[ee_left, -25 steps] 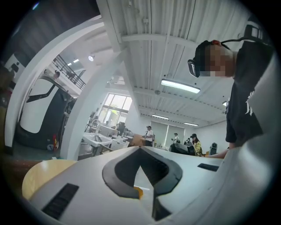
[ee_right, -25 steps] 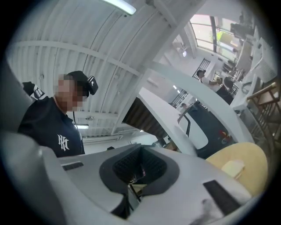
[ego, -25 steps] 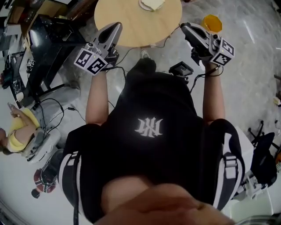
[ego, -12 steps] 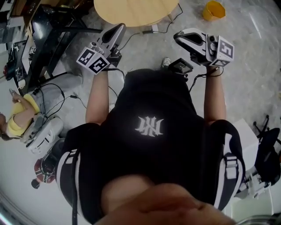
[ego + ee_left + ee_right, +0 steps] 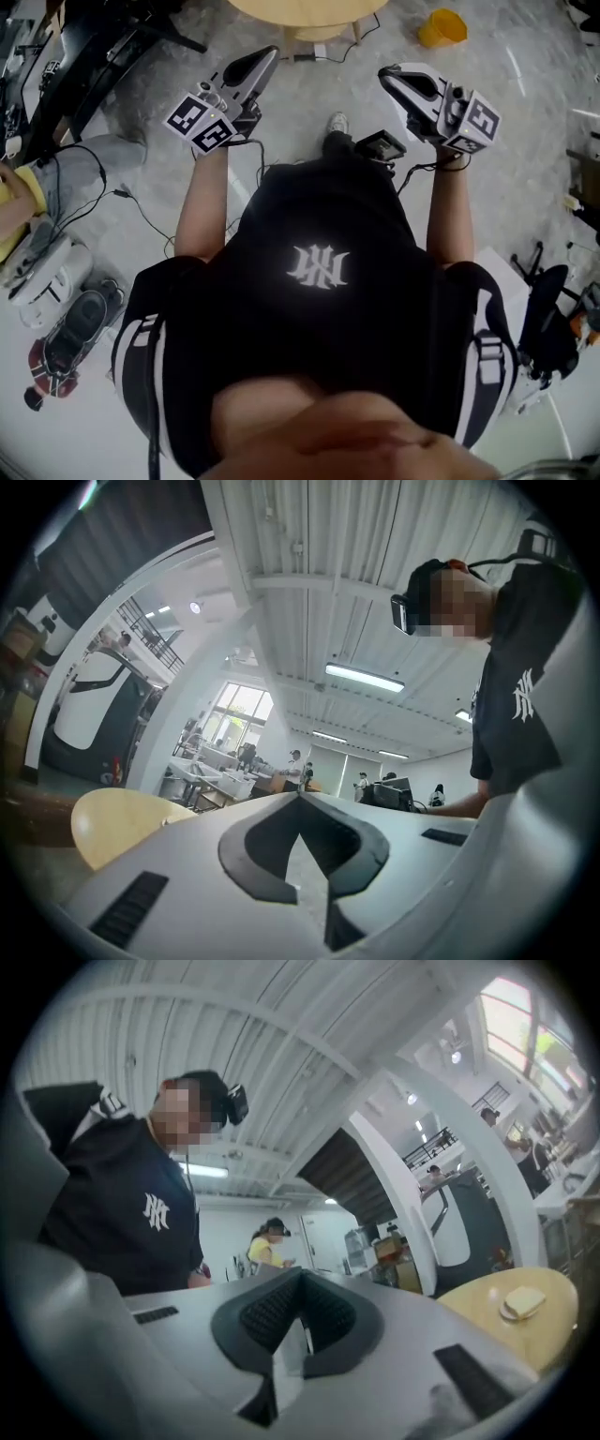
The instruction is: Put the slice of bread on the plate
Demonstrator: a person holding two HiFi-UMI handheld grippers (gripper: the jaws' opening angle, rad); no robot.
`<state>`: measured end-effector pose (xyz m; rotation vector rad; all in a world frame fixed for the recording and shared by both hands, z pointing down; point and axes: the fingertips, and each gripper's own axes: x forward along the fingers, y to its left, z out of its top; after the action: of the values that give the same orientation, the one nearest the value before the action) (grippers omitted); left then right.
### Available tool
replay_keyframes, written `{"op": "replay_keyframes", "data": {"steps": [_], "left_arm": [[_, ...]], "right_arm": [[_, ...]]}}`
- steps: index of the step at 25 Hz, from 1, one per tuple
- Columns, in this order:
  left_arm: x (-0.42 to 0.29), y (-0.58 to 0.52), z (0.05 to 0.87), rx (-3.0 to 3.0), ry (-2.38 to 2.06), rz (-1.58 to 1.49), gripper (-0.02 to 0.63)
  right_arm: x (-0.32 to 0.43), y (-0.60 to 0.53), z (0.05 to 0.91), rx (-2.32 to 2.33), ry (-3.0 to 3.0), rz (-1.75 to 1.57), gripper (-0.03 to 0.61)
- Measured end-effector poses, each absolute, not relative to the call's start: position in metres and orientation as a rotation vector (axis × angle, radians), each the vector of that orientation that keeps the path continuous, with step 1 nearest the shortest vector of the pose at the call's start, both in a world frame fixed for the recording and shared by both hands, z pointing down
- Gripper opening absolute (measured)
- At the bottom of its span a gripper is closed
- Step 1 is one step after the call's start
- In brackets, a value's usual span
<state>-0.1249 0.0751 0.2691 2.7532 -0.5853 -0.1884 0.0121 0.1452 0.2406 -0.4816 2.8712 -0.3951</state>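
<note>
Out on the open floor (image 5: 534, 159), well apart from the round worktop (image 5: 309, 7) at twelve o'clock in the head view, the left tool (image 5: 270, 52) and the right tool (image 5: 384, 73) each have their jaws together on nothing. The slice of bread (image 5: 525, 1301) seems to lie on the plate (image 5: 507, 1316) on that worktop, at three o'clock from the right tool's tip. Its long axis is too small to read, and neither hand looks clearly nearer.

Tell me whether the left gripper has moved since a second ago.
Yes. The left gripper has drawn back from the round table: its tip overlapped the table's edge then; floor now separates them.
</note>
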Motion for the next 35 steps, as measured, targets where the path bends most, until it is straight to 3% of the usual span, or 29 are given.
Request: {"op": "replay_keyframes", "data": {"steps": [9, 23, 35], "left_arm": [[-0.171, 0.178, 0.326, 2.654, -0.528, -0.150, 0.011], [-0.114, 0.262, 0.304, 2.783, -0.381, -0.004, 0.011], [-0.082, 0.261, 0.285, 2.858, -0.388, 0.067, 0.011]], "right_arm": [[-0.054, 0.229, 0.273, -0.547, 2.916, -0.516, 0.000], [-0.049, 0.272, 0.258, -0.560, 2.939, -0.371, -0.002], [0.016, 0.281, 0.247, -0.638, 2.765, -0.359, -0.002]]}}
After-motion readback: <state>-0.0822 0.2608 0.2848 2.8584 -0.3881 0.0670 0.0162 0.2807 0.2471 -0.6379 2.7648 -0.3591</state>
